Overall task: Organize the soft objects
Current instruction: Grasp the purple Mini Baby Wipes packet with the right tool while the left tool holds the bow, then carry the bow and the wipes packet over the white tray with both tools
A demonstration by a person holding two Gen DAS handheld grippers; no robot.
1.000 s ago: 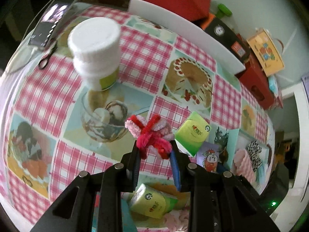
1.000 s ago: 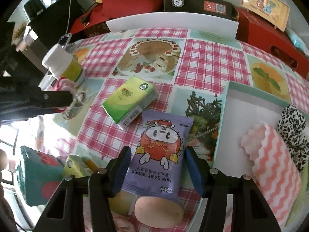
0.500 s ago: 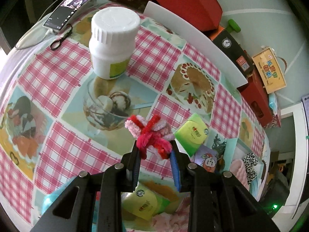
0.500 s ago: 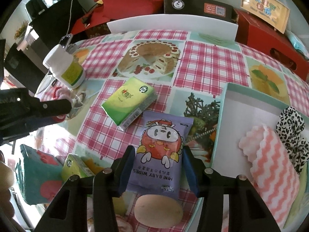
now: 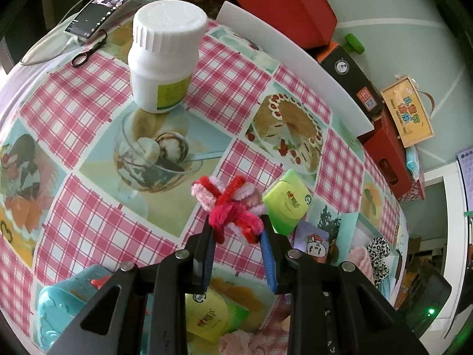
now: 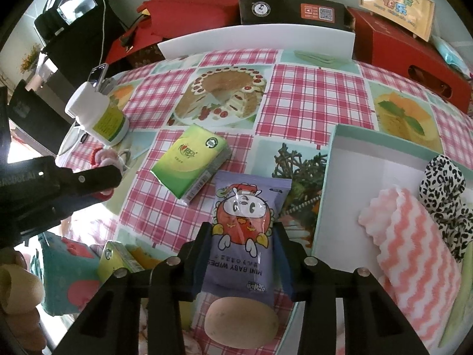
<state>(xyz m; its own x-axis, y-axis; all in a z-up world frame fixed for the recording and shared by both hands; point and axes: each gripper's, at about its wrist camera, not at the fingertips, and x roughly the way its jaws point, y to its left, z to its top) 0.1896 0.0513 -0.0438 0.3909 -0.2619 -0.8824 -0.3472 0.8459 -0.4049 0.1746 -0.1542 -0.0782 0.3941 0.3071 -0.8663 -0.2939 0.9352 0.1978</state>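
My left gripper [image 5: 236,230] is shut on a red and pink pipe-cleaner flower [image 5: 227,204], held above the checked tablecloth. My right gripper [image 6: 244,233] straddles a purple baby wipes pack [image 6: 245,207]. Its jaws are closing, and both pads touch the pack's long edges. A green tissue pack [image 6: 192,162] lies just beyond the wipes and also shows in the left wrist view [image 5: 288,204]. At the right, a teal box [image 6: 328,177] holds a pink wavy cloth [image 6: 414,251] and a leopard scrunchie [image 6: 443,189].
A white bottle [image 5: 165,53] stands at the far left, with a phone [image 5: 112,3] behind it. A potato [image 6: 241,322], a second green tissue pack [image 6: 115,257] and a teal container [image 5: 59,304] sit near the front edge. Red boxes and a white board line the back.
My right jaws have narrowed from wide of the wipes pack to touching its edges. The left gripper has tilted and shifted a little, still holding the flower.
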